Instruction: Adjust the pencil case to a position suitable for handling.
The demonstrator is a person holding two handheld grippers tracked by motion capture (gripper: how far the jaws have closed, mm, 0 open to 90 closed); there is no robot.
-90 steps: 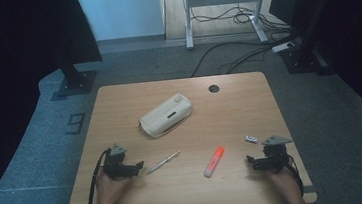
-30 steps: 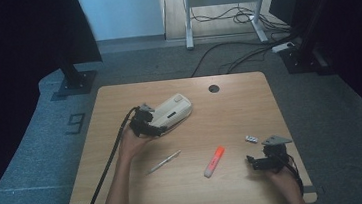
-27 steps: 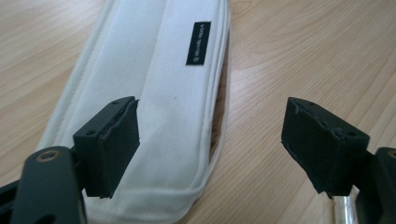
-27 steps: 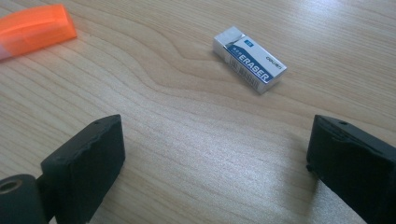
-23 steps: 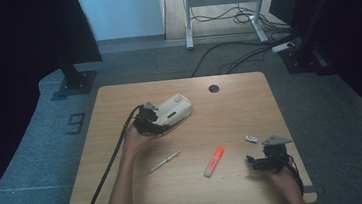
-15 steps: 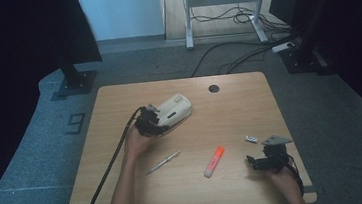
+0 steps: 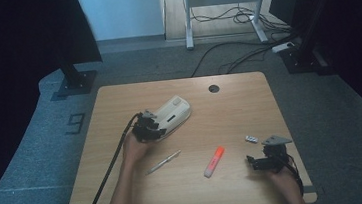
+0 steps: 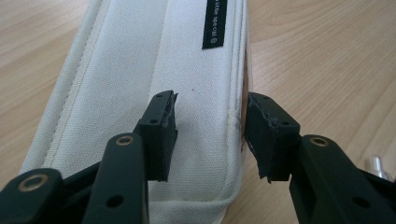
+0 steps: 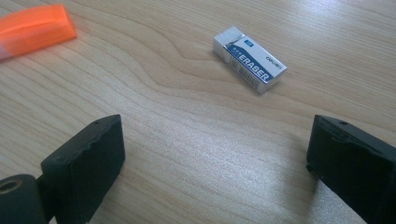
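Note:
A white fabric pencil case (image 7: 172,114) lies slanted at the middle left of the table. My left gripper (image 7: 152,127) is at its near end. In the left gripper view the jaws straddle the long right edge of the case (image 8: 140,60). One pad (image 8: 161,126) is over the top cloth and the other (image 8: 266,135) is against the side seam. The left gripper (image 8: 210,105) has just been closing, with a strip of the case between its jaws. My right gripper (image 7: 261,158) rests open at the front right, a small white eraser (image 9: 250,58) ahead of it (image 9: 210,140).
An orange highlighter (image 7: 214,161) and a silver pen (image 7: 163,162) lie between the hands near the front. The eraser (image 7: 251,139) sits just beyond the right gripper. A round cable hole (image 7: 213,88) is at the table's far edge. Black stands and cables surround the table.
The left hand has left the table's front left edge and reached the pencil case, then edged slightly onto its near end. The right gripper has stayed put.

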